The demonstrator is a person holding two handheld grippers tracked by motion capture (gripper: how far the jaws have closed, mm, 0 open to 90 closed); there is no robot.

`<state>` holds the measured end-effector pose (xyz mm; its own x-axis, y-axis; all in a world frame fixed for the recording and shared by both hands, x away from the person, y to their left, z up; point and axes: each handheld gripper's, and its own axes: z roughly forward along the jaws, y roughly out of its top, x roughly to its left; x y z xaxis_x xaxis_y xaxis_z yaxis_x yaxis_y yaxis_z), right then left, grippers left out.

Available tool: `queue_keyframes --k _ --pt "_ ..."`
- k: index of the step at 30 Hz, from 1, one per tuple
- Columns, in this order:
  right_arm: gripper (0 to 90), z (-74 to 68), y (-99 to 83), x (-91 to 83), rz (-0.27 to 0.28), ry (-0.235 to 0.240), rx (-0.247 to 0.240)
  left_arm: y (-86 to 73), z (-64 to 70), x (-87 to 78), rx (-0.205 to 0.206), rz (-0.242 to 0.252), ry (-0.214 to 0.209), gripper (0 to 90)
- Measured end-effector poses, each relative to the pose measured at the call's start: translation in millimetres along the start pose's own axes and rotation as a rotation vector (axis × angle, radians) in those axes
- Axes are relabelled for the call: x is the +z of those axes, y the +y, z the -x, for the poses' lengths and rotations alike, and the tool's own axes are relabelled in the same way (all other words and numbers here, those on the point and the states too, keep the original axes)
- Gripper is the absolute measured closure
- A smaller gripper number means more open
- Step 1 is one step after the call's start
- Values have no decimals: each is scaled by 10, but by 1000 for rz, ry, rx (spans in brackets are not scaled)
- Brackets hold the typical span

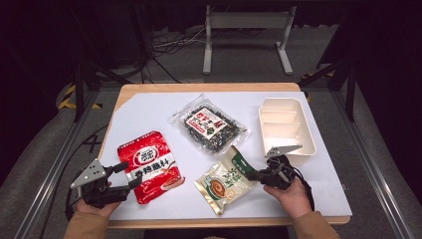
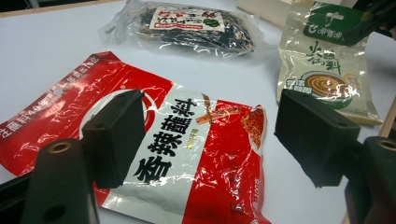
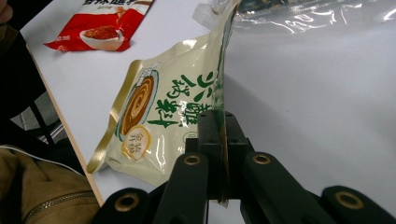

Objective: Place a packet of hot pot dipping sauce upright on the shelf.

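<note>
Meanwhile, on a white table ringed by dark floor, the right gripper pinches the beige pouch's edge beside the cream tray; the left gripper, jaws spread, hovers over the red pouch.

Your left hand sits low at the near left corner, forearm coming in from the bottom edge. The left gripper points right and a little forward, jaws spread wide with nothing between them; in the left gripper view the two black pads stand well apart. Your right hand is near the front edge on the right, wrist angled left. The right gripper points left, jaws pressed together, pinching the edge of the pouch and lifting that edge.
</note>
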<state>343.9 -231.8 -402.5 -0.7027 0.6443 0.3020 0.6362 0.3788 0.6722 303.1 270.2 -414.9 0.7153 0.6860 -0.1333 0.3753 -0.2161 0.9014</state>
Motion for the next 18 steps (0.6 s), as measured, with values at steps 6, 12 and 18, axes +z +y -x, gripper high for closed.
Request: queue_keyframes --k 6,12,18 --pt "897 -68 51 -62 7 4 -23 -3 1 -1 -10 2 2 246" --pt "898 -154 126 -176 24 -3 -54 0 -8 4 -6 3 2 246" --pt "898 -235 205 -316 40 -20 -92 5 -10 7 -12 5 1 247"
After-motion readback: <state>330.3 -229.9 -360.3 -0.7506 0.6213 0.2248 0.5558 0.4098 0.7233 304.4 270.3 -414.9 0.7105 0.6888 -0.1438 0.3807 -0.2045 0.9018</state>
